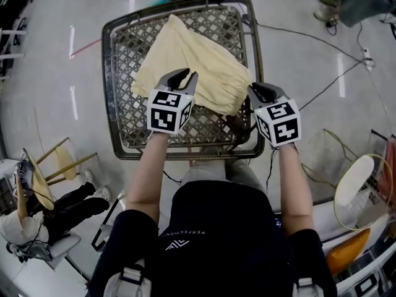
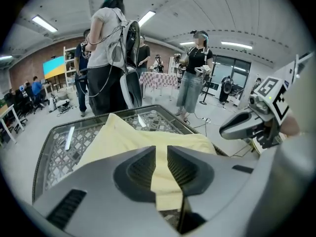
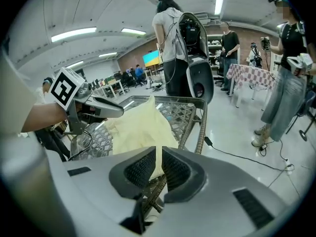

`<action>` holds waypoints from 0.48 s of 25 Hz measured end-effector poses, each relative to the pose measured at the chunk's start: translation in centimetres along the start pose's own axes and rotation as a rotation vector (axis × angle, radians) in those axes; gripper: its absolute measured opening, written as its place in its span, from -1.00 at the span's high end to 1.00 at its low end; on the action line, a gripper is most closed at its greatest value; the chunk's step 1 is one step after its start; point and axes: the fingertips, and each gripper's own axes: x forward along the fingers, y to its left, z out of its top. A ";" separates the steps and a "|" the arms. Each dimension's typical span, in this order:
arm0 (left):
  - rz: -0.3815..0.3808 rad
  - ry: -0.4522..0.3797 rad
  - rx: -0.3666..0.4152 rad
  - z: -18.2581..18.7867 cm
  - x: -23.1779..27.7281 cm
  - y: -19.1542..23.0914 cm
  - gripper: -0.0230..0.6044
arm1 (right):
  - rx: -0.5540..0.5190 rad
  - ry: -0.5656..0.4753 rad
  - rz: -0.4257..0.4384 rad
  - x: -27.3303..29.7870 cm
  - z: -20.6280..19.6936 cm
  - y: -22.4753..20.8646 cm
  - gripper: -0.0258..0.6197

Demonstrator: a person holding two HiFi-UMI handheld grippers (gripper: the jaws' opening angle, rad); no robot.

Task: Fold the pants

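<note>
Pale yellow pants (image 1: 192,60) lie folded into a long slanted shape on a wicker table with a glass top (image 1: 117,116). My left gripper (image 1: 181,78) hovers over the near edge of the pants. Its jaws stand a little apart, and in the left gripper view (image 2: 161,167) the cloth (image 2: 128,137) shows through the gap without being pinched. My right gripper (image 1: 260,91) is at the pants' near right corner by the table rim, with its jaws almost together. In the right gripper view (image 3: 159,167), only a thin strip of cloth (image 3: 140,127) and the rim show past them.
A cable (image 1: 309,39) runs over the floor to the right of the table. A round chair (image 1: 356,187) stands at the near right, and a seated person (image 1: 55,215) is at the near left. Several people stand beyond the table, one wearing a backpack (image 2: 111,58).
</note>
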 end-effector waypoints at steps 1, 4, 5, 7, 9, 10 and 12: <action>0.001 0.003 -0.006 -0.5 -0.4 -0.5 0.68 | -0.006 0.000 0.009 -0.3 -0.2 0.3 0.79; 0.005 0.004 -0.031 -1.9 -1.7 -1.9 0.68 | -0.028 0.004 0.040 -1.1 -1.0 1.3 0.79; 0.004 0.003 -0.040 -2.3 -2.1 -2.3 0.68 | -0.036 0.005 0.049 -1.4 -1.3 1.7 0.79; 0.002 0.001 -0.049 -3.0 -2.5 -3.1 0.68 | -0.055 0.003 0.065 -1.7 -1.7 2.3 0.79; 0.005 0.001 -0.043 -3.5 -3.0 -3.8 0.69 | -0.076 0.000 0.082 -2.0 -1.9 3.0 0.79; 0.006 0.002 -0.038 -3.7 -3.3 -4.2 0.69 | -0.087 0.000 0.091 -2.2 -2.0 3.4 0.79; 0.001 0.004 -0.028 -4.0 -3.9 -4.9 0.69 | -0.107 -0.001 0.109 -2.6 -2.1 4.1 0.79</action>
